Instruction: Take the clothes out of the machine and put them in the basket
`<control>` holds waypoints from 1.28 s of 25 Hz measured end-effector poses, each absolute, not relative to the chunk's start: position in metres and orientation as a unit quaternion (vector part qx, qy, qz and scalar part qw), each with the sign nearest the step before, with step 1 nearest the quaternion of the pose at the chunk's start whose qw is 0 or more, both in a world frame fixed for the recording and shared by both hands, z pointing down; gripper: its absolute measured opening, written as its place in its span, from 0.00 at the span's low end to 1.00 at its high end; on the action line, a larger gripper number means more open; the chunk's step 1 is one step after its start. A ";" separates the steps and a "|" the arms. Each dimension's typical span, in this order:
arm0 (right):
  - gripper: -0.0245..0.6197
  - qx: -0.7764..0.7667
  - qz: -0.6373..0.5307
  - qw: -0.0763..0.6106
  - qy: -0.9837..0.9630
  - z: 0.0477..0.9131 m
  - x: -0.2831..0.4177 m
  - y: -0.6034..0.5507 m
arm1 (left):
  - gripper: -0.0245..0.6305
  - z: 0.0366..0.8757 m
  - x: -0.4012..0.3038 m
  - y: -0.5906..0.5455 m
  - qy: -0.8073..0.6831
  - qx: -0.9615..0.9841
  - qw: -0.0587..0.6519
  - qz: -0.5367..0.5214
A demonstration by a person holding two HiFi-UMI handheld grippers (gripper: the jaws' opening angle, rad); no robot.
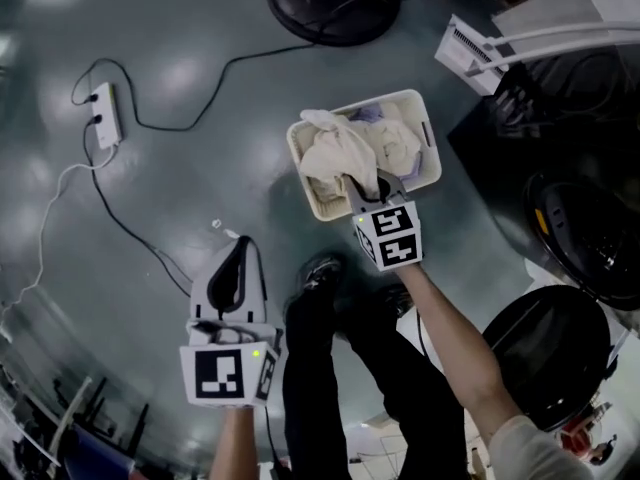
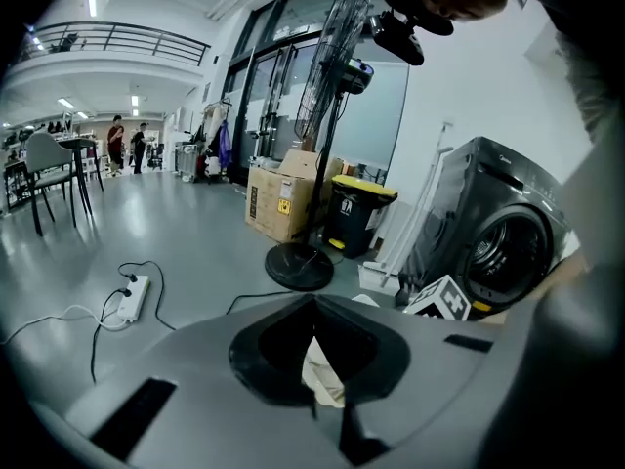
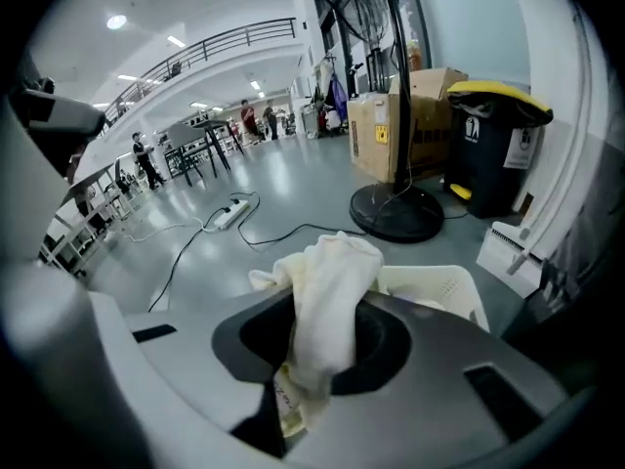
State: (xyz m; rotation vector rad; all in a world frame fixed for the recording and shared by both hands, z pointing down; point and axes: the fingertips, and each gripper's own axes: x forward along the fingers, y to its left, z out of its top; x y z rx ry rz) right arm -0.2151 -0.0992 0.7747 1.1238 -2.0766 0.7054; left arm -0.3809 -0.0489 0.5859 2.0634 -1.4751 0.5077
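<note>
Count on inspection:
- one basket (image 1: 430, 138)
- one washing machine (image 2: 498, 247)
- one standing fan (image 2: 301, 267)
- one power strip (image 1: 104, 115)
- one yellow-lidded bin (image 2: 356, 213)
- two grippers: left gripper (image 1: 240, 243) and right gripper (image 1: 362, 183)
- one cream cloth (image 3: 327, 301)
- heaped clothes (image 1: 335, 153): number cannot be told

Open grey floor (image 1: 190, 183) lies ahead and left of my left gripper (image 1: 242, 244). Only a power strip (image 1: 104, 115) and its cables (image 1: 178, 128) trail across it. The basket (image 1: 428, 128) mouth is mostly filled by a heap of pale clothes (image 1: 335, 153). My right gripper (image 1: 368, 190) hangs at its near rim, the cream cloth (image 3: 327, 301) in its jaws draped against that heap. Past the basket stand a fan base (image 1: 335, 6) and a white slatted unit (image 1: 480, 53), with a strip of bare floor before them. The washing machine (image 1: 585, 233) and a round black door (image 1: 555, 353) close off the right side. My own legs (image 1: 320, 368) stand between the two arms.
</note>
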 end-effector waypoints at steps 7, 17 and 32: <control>0.18 0.360 0.265 0.416 -0.792 0.876 -0.219 -0.099 | 0.07 0.631 -0.387 -0.041 -0.558 0.757 0.279 0.191; 0.20 0.338 0.288 0.476 -0.759 0.942 -0.220 -0.088 | 0.06 0.645 -0.392 -0.037 -0.553 0.763 0.268 0.201; 0.57 0.399 0.259 0.354 -0.805 0.806 -0.201 -0.088 | 0.06 0.590 -0.360 -0.043 -0.540 0.776 0.273 0.179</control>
